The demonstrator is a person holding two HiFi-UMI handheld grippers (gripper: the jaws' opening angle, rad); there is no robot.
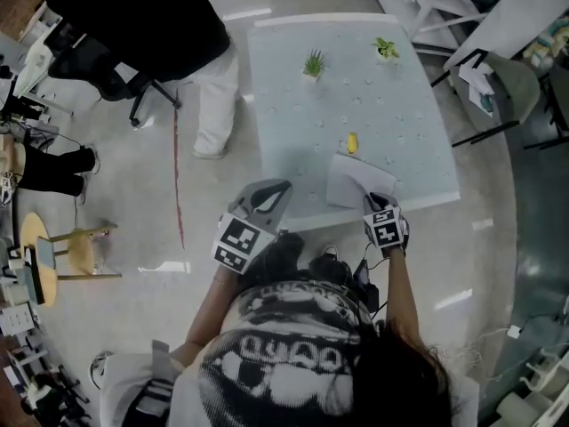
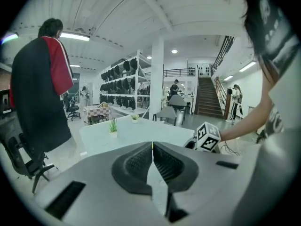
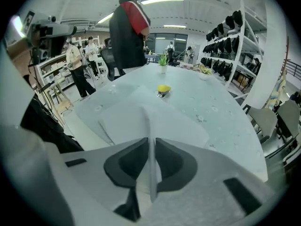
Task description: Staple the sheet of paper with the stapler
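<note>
A white sheet of paper (image 1: pixel 351 183) lies at the near edge of the pale table (image 1: pixel 293 132). A small yellow stapler (image 1: pixel 352 142) sits just beyond it. My right gripper (image 1: pixel 378 205) is at the sheet's near right corner. In the right gripper view its jaws (image 3: pixel 151 142) pinch the paper (image 3: pixel 160 121), which rises in a fold between them, with the stapler (image 3: pixel 163 89) further back. My left gripper (image 1: pixel 271 192) hovers at the table's near edge, left of the sheet. Its jaws (image 2: pixel 152 147) meet with nothing between them.
Two small potted plants (image 1: pixel 314 63) (image 1: pixel 385 49) stand at the table's far side. A person in a black and red top (image 1: pixel 133 16) stands off the far left corner. A wooden stool (image 1: pixel 53 256) is on the floor at left, a chair (image 1: pixel 498 87) at right.
</note>
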